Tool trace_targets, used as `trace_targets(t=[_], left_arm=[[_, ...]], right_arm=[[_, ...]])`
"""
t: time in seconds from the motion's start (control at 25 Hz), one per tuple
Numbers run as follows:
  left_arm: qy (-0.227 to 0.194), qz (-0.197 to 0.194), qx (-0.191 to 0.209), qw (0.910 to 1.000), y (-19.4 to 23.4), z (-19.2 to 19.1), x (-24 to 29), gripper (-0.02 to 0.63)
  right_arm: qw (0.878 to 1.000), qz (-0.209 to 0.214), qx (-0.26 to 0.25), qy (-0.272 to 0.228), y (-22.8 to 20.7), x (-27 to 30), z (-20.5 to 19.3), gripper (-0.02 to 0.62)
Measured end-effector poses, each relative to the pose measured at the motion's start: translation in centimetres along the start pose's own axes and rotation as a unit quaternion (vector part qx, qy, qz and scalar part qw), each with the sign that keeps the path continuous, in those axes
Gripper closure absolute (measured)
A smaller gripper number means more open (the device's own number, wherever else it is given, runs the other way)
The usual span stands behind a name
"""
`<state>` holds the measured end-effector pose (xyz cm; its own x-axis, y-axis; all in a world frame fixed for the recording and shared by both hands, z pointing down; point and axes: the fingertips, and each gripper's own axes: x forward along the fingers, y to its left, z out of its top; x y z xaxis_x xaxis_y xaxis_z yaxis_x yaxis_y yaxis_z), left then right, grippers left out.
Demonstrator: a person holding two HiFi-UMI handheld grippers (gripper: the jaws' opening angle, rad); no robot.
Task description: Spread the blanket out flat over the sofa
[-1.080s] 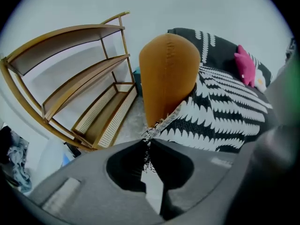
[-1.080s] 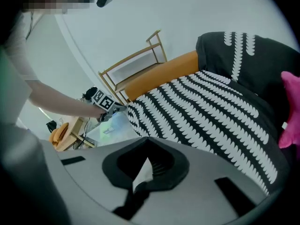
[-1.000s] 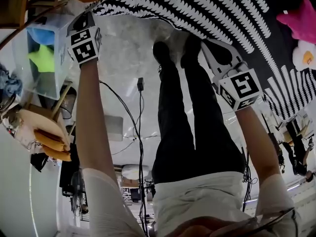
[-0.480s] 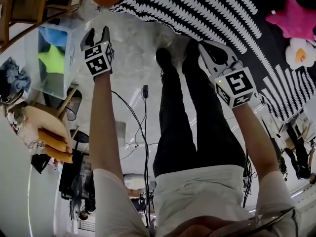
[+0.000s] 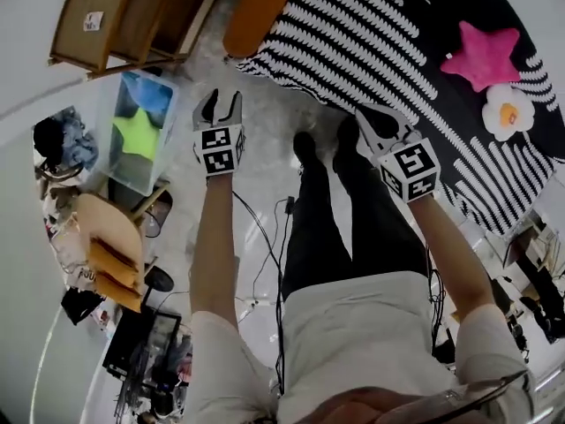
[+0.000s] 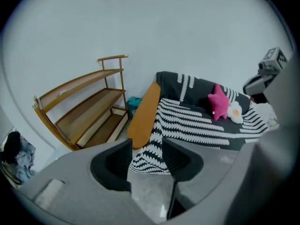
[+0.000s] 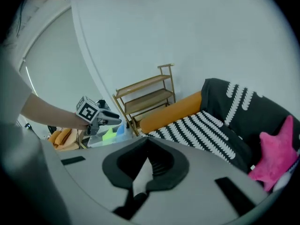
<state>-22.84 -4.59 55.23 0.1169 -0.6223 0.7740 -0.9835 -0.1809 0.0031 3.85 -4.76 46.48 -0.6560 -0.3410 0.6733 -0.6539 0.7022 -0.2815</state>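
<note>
The black blanket (image 5: 380, 34) with white leaf-like stripes lies spread over the sofa, up its backrest (image 6: 187, 86) and down over the front edge to the floor. An orange armrest (image 5: 260, 7) shows bare at the sofa's left end. My left gripper (image 5: 219, 109) hovers over the grey floor, short of the blanket's hanging edge, open with nothing between its fingers. My right gripper (image 5: 378, 124) is held above the person's shoes, close to the blanket's front edge. Its jaws meet at the tips (image 7: 147, 142) with nothing in them.
A pink star cushion (image 5: 481, 53) and a white flower cushion (image 5: 509, 113) lie on the blanket at the sofa's right. A wooden shelf rack (image 5: 132, 16) stands left of the armrest. A clear bin (image 5: 141, 131) with blue and green items sits nearby. Cables (image 5: 265, 237) trail over the floor.
The left gripper's jaws have spread apart, and it has come away from the sofa's end toward the middle of the view. The head view has lifted, so more of the sofa shows.
</note>
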Motion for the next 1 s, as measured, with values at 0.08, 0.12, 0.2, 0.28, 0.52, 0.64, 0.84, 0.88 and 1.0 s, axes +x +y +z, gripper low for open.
trace_targets(t=[0.08, 0.12, 0.2, 0.28, 0.52, 0.64, 0.84, 0.88, 1.0], left_arm=[[-0.016, -0.005, 0.012, 0.9998, -0.7, 2.9, -2.9, 0.405], [-0.023, -0.008, 0.020, 0.9995, -1.2, 4.3, -4.3, 0.405], [-0.034, -0.013, 0.039, 0.9986, -2.4, 6.8, -7.3, 0.405], [-0.048, -0.019, 0.055, 0.9971, -3.5, 9.4, -10.0, 0.405], [-0.103, -0.045, 0.056, 0.9921, -6.7, 15.7, -19.0, 0.405], [-0.120, -0.060, 0.063, 0.9889, -9.4, 17.6, -23.9, 0.414], [-0.144, -0.096, 0.083, 0.9815, -14.2, 19.9, -30.2, 0.456], [-0.150, -0.103, 0.084, 0.9797, -15.0, 20.4, -31.2, 0.458], [-0.171, -0.121, 0.082, 0.9743, -16.9, 22.0, -33.8, 0.475]], right_arm=[[1.000, -0.005, -0.014, -0.010, 0.8, -2.4, 2.5, 0.594], [1.000, -0.008, -0.021, -0.015, 1.1, -3.7, 3.7, 0.594], [0.999, -0.014, -0.033, -0.026, 1.9, -6.4, 5.8, 0.594], [0.998, -0.019, -0.045, -0.038, 2.5, -8.8, 8.0, 0.594], [0.995, -0.036, -0.048, -0.076, 5.4, -15.3, 13.1, 0.594], [0.994, -0.044, -0.050, -0.092, 6.9, -19.0, 14.5, 0.594], [0.989, -0.060, -0.069, -0.115, 8.8, -25.1, 15.5, 0.594], [0.988, -0.066, -0.073, -0.121, 9.0, -26.2, 15.7, 0.594], [0.983, -0.085, -0.079, -0.141, 9.3, -29.5, 16.4, 0.594]])
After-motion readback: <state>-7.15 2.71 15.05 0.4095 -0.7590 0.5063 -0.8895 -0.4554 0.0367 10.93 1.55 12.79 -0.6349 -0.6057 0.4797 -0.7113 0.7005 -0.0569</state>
